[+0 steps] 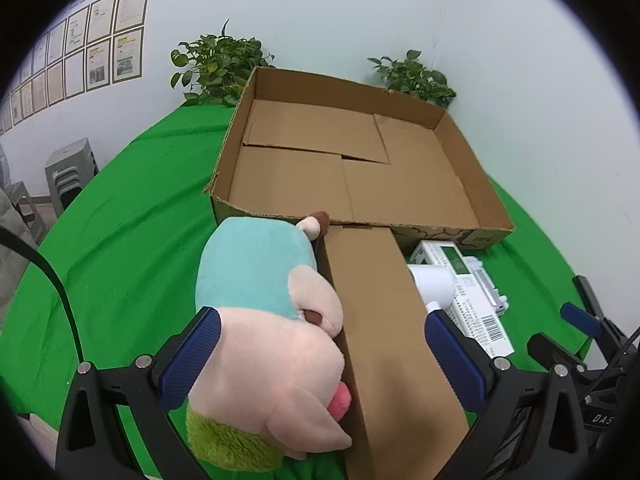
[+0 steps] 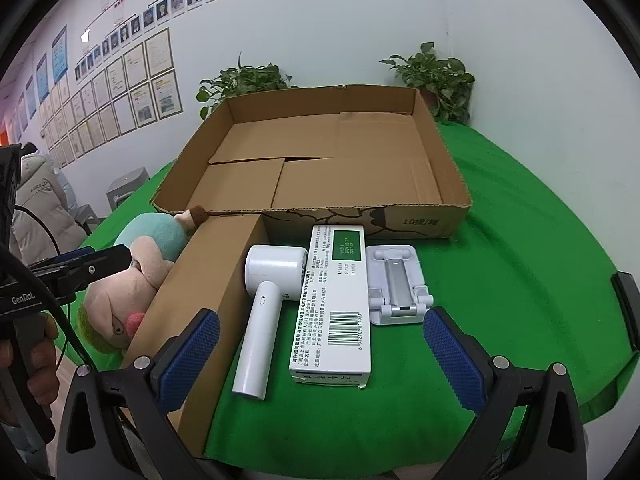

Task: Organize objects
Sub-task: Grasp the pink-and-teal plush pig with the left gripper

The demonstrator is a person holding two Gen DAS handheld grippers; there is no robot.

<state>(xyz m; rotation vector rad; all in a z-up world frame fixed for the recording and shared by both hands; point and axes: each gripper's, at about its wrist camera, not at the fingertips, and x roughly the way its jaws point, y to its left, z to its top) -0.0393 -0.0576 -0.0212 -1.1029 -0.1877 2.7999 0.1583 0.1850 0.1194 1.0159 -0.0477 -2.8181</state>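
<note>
A large open cardboard tray (image 1: 492, 228) (image 2: 424, 216) stands on the green table, nothing inside. In front of it lie a plush toy (image 1: 264, 320) (image 2: 132, 292), a long brown box (image 1: 384, 336) (image 2: 208, 280), a white hand-held fan (image 2: 264, 300) (image 1: 430, 280), a white carton with a barcode (image 2: 340, 304) (image 1: 476, 312) and a white folding stand (image 2: 396, 284). My left gripper (image 1: 320, 356) is open, its jaws spread around the plush toy and brown box. My right gripper (image 2: 320, 356) is open above the fan and carton, holding nothing.
Two potted plants (image 1: 218, 66) (image 1: 416, 76) stand behind the tray by the wall. Grey stools (image 1: 70, 172) and a person in a pale jacket (image 2: 38, 200) are left of the table. The right gripper shows at the left wrist view's right edge (image 1: 580, 320).
</note>
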